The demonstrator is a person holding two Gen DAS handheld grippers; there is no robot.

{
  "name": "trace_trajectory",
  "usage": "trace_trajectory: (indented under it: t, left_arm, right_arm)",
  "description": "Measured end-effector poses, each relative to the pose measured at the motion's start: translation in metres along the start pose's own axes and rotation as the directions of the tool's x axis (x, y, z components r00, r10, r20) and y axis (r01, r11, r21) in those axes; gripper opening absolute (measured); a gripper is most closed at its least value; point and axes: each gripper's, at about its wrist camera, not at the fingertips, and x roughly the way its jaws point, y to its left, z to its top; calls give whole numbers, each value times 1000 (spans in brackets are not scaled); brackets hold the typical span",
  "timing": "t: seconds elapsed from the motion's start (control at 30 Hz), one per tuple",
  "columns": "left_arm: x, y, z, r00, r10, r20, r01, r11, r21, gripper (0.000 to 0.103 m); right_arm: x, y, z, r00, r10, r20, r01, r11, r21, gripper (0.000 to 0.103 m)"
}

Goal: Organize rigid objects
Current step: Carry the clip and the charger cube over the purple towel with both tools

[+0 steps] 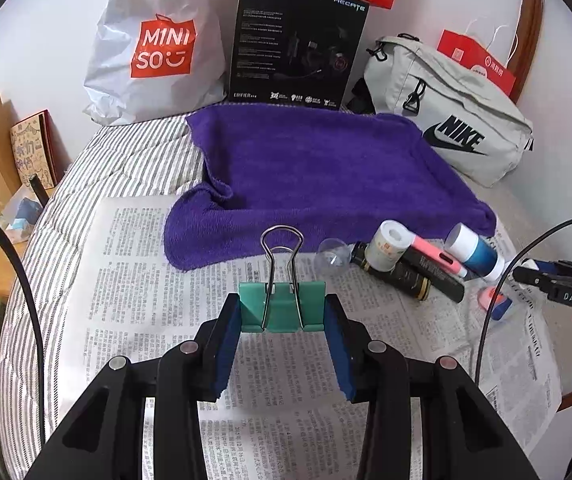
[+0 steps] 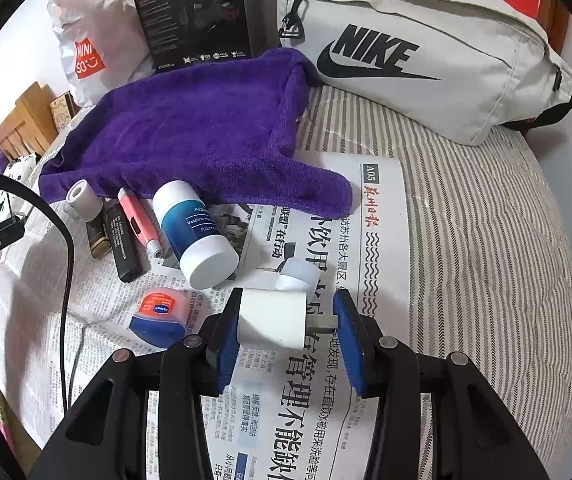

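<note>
Green binder clip [image 1: 282,306] clamped in left claw [image 1: 284,320], white charger [image 2: 272,318] in right claw [image 2: 286,320].

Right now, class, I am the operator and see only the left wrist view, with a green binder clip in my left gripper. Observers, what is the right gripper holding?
Observer: The right gripper is shut on a white plug adapter, held sideways between its pads.
Operator: Which way does its connector face?
Observer: The flat metal connector points at the right-hand pad and appears to touch it.
Operator: And the small pink-and-blue thing near that gripper?
Observer: It is a Vaseline tin, lying on the newspaper to the gripper's left, apart from it.
</note>
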Motion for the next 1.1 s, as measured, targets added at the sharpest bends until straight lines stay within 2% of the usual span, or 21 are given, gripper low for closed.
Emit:
trace_trajectory:
  t: [0.17, 0.6, 1.1]
  left_arm:
    - [-2, 0, 12, 1000, -15, 11, 15, 1000, 9, 39]
    - [0, 13, 56, 999, -45, 31, 45, 999, 17, 39]
    - [51, 18, 110, 999, -47, -1, 47, 998, 41, 39]
  right_arm:
    - [-4, 5, 11, 1000, 18, 9, -18, 1000, -8, 44]
    - [-4, 27, 68, 995, 65, 71, -61, 997, -56, 44]
    - [38, 43, 134, 993, 92, 67, -87, 993, -86, 44]
